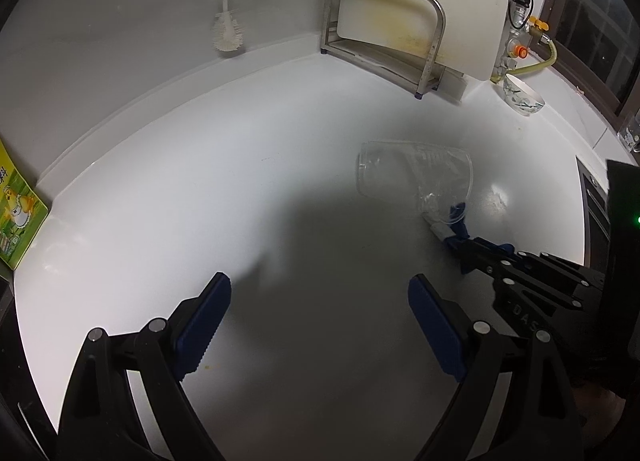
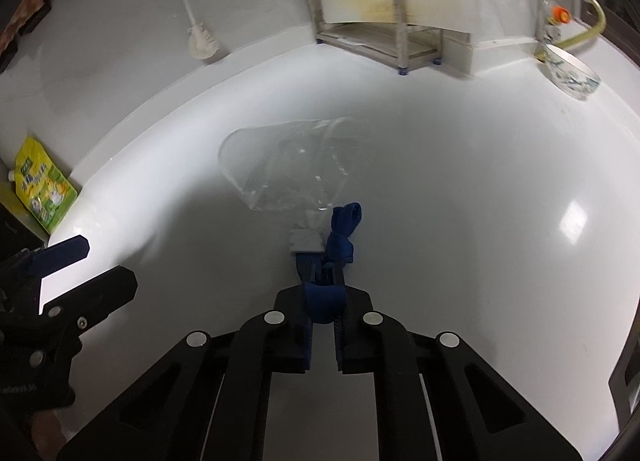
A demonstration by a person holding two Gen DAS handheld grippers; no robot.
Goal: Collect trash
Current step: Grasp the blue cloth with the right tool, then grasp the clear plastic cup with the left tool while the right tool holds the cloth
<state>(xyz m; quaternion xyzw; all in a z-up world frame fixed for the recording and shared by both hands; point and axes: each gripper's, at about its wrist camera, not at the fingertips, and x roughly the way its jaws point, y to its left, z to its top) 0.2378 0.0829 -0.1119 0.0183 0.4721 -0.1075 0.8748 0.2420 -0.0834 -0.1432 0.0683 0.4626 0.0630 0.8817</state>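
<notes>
Your white desk (image 1: 280, 149) runs to the far wall, where a steel rack (image 1: 384, 33) stands in the corner with a patterned bowl (image 1: 522, 95) to its right and a white brush (image 1: 228, 33) hanging to its left. A clear plastic cup (image 2: 288, 165) lies on its side mid-desk. Your right tool (image 2: 316, 239) is clamped together on the cup's crumpled rim at its near edge. Your left tool (image 1: 320, 301) hangs apart with nothing between its pads, near and left of the cup.
</notes>
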